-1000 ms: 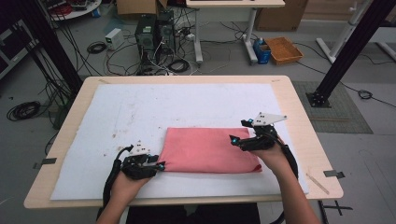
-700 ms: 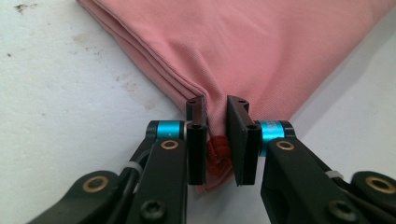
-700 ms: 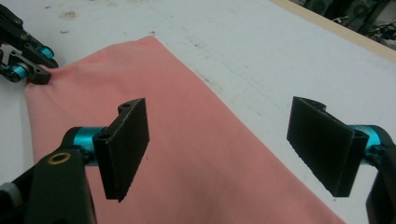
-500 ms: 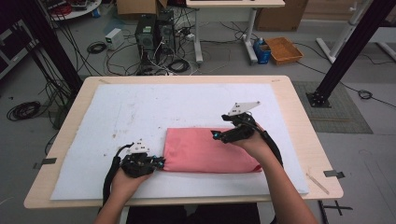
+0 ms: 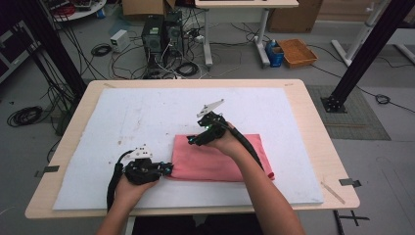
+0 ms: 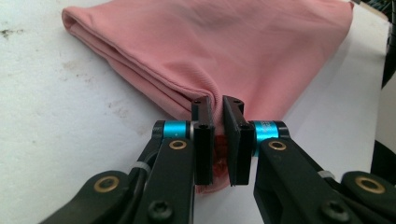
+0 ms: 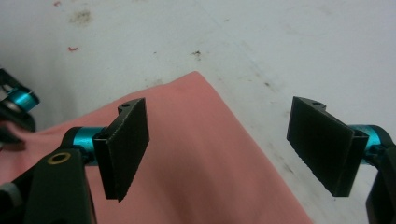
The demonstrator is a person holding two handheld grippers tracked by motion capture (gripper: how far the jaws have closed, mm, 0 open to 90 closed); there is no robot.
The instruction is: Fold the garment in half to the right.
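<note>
While folded flat and pink, the cloth (image 5: 220, 159) lies on the counter (image 5: 303, 98); the left hand-held gripper (image 6: 217, 140) pinches its near corner, and the right hand-held gripper (image 7: 217, 149) hangs wide above its far corner.

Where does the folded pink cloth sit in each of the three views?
High view: the folded pink cloth lies on the white mat, low and centre.
Left gripper view: it spreads across the top, one corner pinched in the left tool.
Right gripper view: it covers the lower left, below the open right tool.
Shared landmark: the stained white mat around the cloth.
</note>
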